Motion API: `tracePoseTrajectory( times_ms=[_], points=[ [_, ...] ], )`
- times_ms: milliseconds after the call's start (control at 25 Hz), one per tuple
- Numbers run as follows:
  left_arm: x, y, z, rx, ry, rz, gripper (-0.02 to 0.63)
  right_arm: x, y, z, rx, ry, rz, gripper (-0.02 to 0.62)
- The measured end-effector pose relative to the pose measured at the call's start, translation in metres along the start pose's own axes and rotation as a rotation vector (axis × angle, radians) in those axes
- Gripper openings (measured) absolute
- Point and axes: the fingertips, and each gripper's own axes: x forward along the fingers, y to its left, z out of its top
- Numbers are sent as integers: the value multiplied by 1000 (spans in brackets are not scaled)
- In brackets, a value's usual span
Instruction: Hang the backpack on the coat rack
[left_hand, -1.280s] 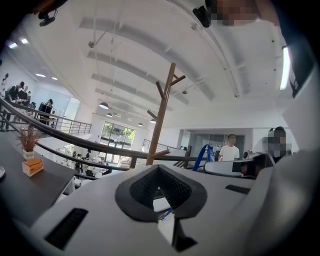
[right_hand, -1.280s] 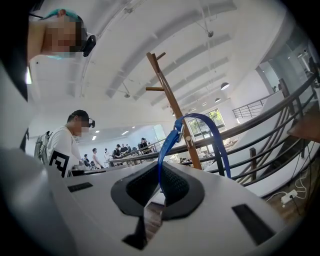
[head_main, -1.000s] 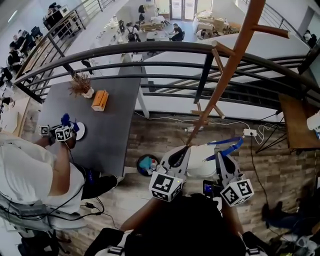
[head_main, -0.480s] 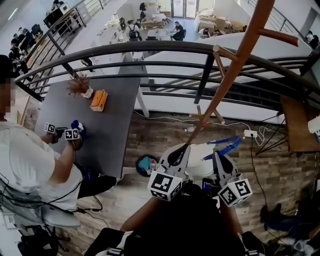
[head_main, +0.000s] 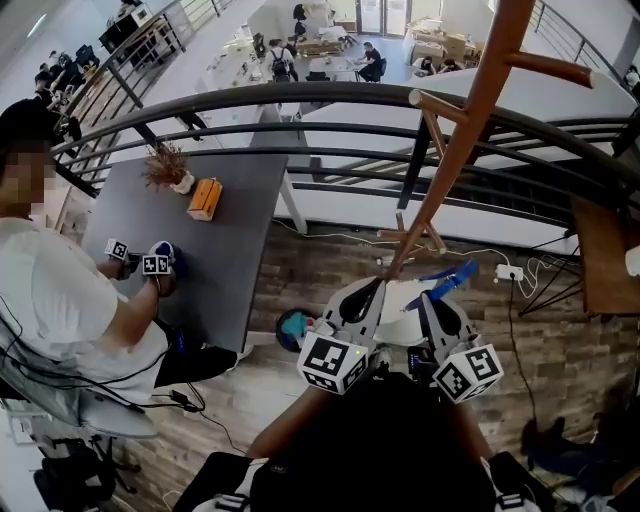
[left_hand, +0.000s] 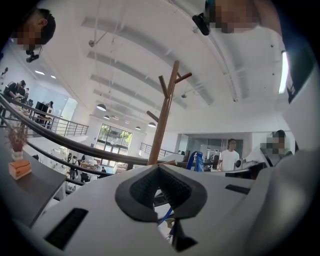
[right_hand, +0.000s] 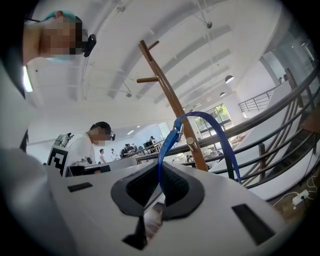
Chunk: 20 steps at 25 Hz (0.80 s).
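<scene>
The coat rack (head_main: 455, 140) and its pegs stand straight ahead, the black railing (head_main: 300, 96) close behind. Free room lies between the pole and the grey table's (head_main: 235, 250) right edge.

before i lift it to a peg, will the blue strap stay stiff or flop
Probably floppy: the blue strap arcs in a loose loop above the right gripper, which is shut on it, so it may sag once slack. It looks thin and flat, so it should slide over a coat rack peg, though the white backpack will likely swing.
</scene>
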Motion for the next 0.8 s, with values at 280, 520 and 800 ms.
tracePoseTrajectory(
  times_ms=[280, 520, 800],
  points=[
    [15, 5, -3, 4, 5, 18, 8, 16, -8, 2, 2, 12, 41, 23],
    [29, 6, -7, 14, 20, 34, 8, 25, -12, 1, 4, 39, 73, 23],
    [40, 21, -9, 0, 24, 37, 8, 44, -9, -5, 13, 59, 101, 23]
  ],
)
